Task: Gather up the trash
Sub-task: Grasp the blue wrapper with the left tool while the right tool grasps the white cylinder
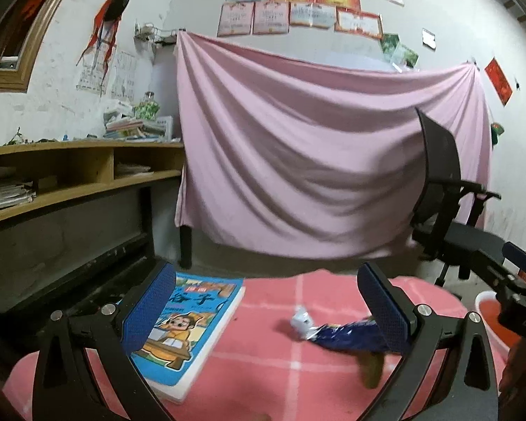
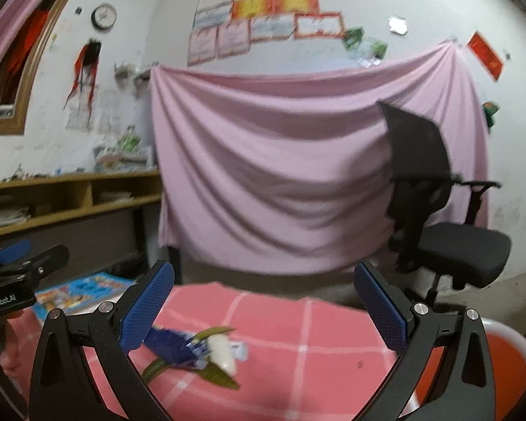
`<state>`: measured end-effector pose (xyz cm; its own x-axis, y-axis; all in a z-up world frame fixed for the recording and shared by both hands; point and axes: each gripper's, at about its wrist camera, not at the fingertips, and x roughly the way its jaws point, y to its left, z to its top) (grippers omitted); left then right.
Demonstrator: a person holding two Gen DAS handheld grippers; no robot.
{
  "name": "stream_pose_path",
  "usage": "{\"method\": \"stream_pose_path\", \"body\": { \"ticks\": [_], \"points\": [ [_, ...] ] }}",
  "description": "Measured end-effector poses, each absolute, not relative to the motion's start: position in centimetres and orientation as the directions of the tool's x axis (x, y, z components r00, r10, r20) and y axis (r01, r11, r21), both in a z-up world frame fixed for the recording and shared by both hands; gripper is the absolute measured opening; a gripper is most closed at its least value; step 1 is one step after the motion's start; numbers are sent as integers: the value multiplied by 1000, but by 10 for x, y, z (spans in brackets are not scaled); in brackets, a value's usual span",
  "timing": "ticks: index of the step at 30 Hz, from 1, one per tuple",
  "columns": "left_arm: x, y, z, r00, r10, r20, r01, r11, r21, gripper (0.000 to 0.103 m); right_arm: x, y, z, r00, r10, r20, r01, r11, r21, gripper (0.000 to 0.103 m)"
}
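Evidently at the approach step, both the left gripper (image 1: 263, 310) and right gripper (image 2: 264, 310) hover released and empty over the pink checked cloth (image 1: 263, 368), where the crumpled blue wrapper (image 2: 173, 345) lies with a leaf; next, one must straddle it and clench

Left gripper (image 1: 263, 312) and right gripper (image 2: 264, 310) both gape wide, holding nothing.

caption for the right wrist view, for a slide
Open right gripper hovers over a blue wrapper and leaf scraps on the pink checked tablecloth.
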<state>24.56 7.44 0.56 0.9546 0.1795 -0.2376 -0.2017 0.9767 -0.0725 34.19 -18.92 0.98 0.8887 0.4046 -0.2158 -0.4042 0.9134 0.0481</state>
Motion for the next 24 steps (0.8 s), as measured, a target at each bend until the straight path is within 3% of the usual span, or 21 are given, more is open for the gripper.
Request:
{"method": "stream_pose_path", "body": {
  "ticks": [4,9,13,17,24],
  "points": [
    [261,85,-4,934,169,-313,-204,976,-81,102,357,-178,-3,862,395,-317,-403,914,42,99],
    [285,91,-17,899,116,-423,-183,976,-122,100,374,-182,-14,831,371,-415,-371,925,84,85],
    [302,88,-21,879,59,-473,-143,980,-142,71,384,-181,-23,799,368,-476,-365,925,102,79],
    [322,79,-31,837,-5,-547,-85,987,-138,56,393,-175,-30,760,376,-530,-381,919,105,71],
    [351,73,-49,749,-80,-658,-66,979,-194,46,402,-174,-39,708,391,-588,-391,910,134,63]
  ]
}}
